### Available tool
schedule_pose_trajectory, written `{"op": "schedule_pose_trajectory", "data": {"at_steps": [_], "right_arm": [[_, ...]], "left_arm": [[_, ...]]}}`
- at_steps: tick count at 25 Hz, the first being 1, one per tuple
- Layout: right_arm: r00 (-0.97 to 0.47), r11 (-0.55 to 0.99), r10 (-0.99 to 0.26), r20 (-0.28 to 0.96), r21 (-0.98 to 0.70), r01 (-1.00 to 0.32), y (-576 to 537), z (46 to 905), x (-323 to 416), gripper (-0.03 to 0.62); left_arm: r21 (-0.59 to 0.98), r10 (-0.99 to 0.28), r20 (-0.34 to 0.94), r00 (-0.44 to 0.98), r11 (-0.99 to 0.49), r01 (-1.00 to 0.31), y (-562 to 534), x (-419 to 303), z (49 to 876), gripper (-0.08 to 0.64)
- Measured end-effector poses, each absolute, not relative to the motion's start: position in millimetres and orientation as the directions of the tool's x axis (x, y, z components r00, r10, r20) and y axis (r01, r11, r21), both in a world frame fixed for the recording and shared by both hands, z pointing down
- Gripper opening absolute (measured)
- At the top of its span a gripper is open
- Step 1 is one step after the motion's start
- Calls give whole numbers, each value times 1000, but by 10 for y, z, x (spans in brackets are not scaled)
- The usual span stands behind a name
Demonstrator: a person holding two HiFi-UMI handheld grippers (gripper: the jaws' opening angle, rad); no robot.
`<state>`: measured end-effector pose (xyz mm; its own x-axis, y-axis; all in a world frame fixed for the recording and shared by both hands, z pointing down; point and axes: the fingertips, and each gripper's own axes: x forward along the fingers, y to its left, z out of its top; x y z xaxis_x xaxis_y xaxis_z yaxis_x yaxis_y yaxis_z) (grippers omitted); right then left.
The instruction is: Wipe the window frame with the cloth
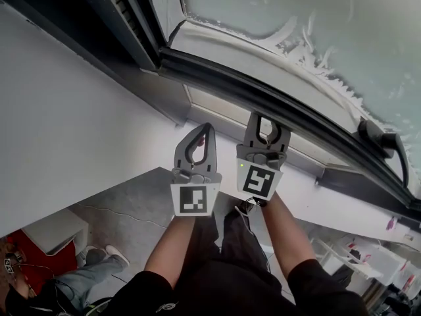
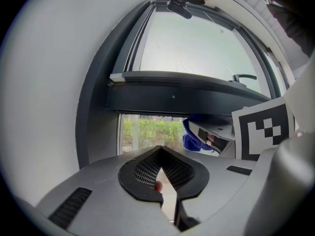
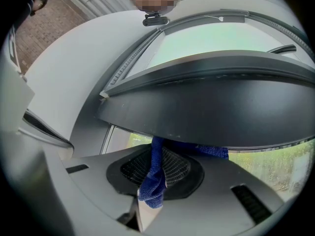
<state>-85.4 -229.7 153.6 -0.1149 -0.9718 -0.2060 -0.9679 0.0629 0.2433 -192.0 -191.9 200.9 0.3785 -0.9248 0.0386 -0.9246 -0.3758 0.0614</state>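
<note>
**Right gripper pins the cloth under the frame bar**

Right gripper (image 3: 160, 154) has its two jaws clamped on a dark blue woven cloth (image 3: 153, 181). A bunched fold hangs down between the black ribbed pads towards the camera. The rest of the cloth runs up from the jaw tips and lies pressed against the lower edge of the dark grey window frame bar (image 3: 206, 112), spreading a little to the right along that edge. In the head view this gripper (image 1: 272, 118) reaches up with its tips touching the underside of the same bar (image 1: 263, 97), about midway along its length.

Left gripper (image 2: 160, 151) is closed tip to tip and holds nothing; its pads meet at the front and only a thin slit opens behind them. It hangs just beside the right one (image 1: 200, 131), a little lower and short of the frame, in front of the white wall (image 1: 66, 124). From its own view the blue cloth (image 2: 191, 137) shows tucked beneath the bar.

A dark lever handle (image 1: 385, 140) sits near the bar's far right end.
</note>
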Motion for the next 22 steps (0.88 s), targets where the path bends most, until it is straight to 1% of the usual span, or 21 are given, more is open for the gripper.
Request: {"op": "schedule_pose_trajectory", "data": {"at_steps": [6, 22], "right_arm": [[-125, 73, -971, -206, 240, -968, -2348, 1545, -976, 48], [-135, 85, -969, -207, 232, -969, -2477, 1564, -1267, 48]], "left_arm": [[53, -928, 58, 369, -366, -929, -1952, -2061, 2044, 5], [30, -924, 42, 380, -379, -925, -2072, -2278, 1987, 5]]}}
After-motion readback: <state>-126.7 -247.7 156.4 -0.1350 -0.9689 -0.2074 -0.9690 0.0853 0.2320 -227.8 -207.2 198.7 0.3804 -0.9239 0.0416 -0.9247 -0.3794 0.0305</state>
